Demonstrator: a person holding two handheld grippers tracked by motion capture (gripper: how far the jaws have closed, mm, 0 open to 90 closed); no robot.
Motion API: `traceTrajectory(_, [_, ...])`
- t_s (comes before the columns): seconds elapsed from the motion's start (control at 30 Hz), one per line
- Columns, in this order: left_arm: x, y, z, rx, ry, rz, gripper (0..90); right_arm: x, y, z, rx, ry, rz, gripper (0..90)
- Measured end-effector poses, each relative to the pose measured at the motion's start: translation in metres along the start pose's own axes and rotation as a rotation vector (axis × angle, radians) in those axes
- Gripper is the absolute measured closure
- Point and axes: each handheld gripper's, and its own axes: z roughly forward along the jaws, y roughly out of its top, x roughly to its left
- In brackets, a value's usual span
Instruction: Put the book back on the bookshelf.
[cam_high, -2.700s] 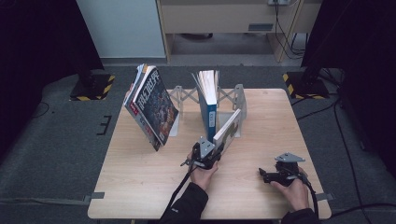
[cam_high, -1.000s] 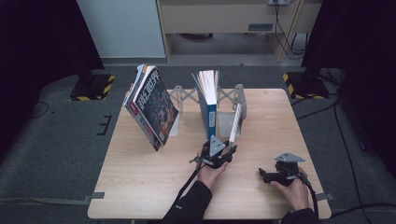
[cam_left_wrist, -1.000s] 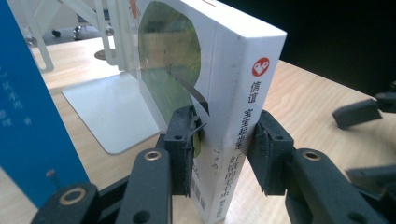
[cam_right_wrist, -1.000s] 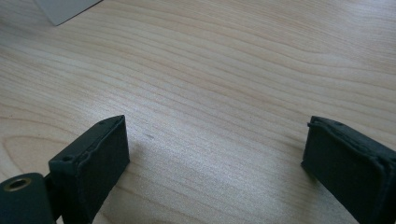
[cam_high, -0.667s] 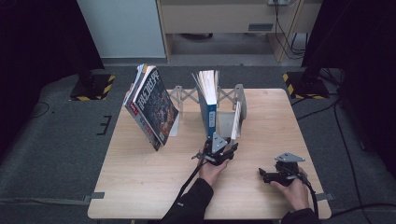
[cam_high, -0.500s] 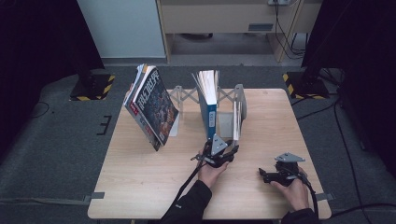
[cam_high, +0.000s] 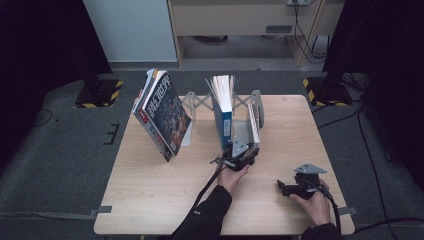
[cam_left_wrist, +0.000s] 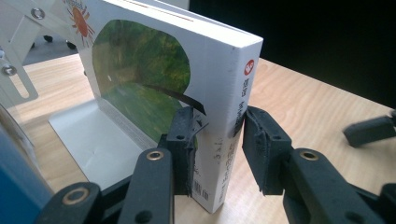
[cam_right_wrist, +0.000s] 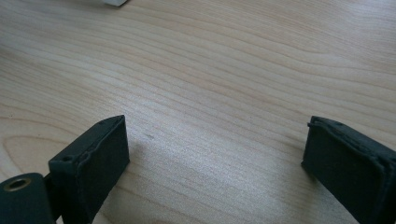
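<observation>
Gripping the white paperback book (cam_left_wrist: 219, 116) by its lower spine, the left gripper (cam_left_wrist: 215, 140) had one pad flat on the green-picture cover and the other against the back cover, so the jaws were closed on it at roughly the book's own thickness. The book stood upright on its bottom edge, spine toward the camera, with red and black print running down the spine.

From above, that same book (cam_high: 253, 122) sat in the right-hand slot of the expanding metal book rack (cam_high: 200, 102), just inside the rack's right end plate, with its lower edge on the white base plate (cam_left_wrist: 88, 140). Next slot over was a blue-spined book (cam_high: 222, 107), upright and close beside it without clearly touching. Farther left, a stack of magazines (cam_high: 162, 115) leaned hard against the rack's left end, tilted well off vertical.

Over at the near right corner, the right gripper (cam_high: 287, 189) rested low on the counter (cam_high: 150, 185) in the person's hand, well apart from the rack. Its jaws were spread wide with nothing between them but bare wood grain (cam_right_wrist: 215, 116). A black cable trailed back from the left gripper along the sleeve.
</observation>
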Motion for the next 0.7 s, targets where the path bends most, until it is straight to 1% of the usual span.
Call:
traceTrajectory(0.3, [0.007, 0.006, 0.014, 0.010, 0.028, -0.011, 63.0, 0.000, 0.000, 0.000, 0.002, 0.003, 0.000, 7.0])
traceTrajectory(0.43, [0.006, 0.006, 0.017, 0.014, 0.037, -0.002, 60.9, 0.000, 0.000, 0.000, 0.002, 0.003, 0.000, 7.0])
traceTrajectory(0.53, [0.004, 0.007, 0.015, 0.032, 0.047, 0.017, 59.9, 0.000, 0.000, 0.000, 0.003, 0.003, 0.002, 7.0])
traceTrajectory(0.63, [0.002, 0.008, 0.009, 0.033, 0.033, 0.031, 54.2, 0.000, 0.000, 0.000, 0.002, 0.004, 0.000, 7.0])
traceTrajectory(0.7, [0.002, 0.008, 0.003, 0.049, 0.025, 0.039, 51.0, 0.000, 0.000, 0.000, 0.002, 0.004, 0.000, 7.0])
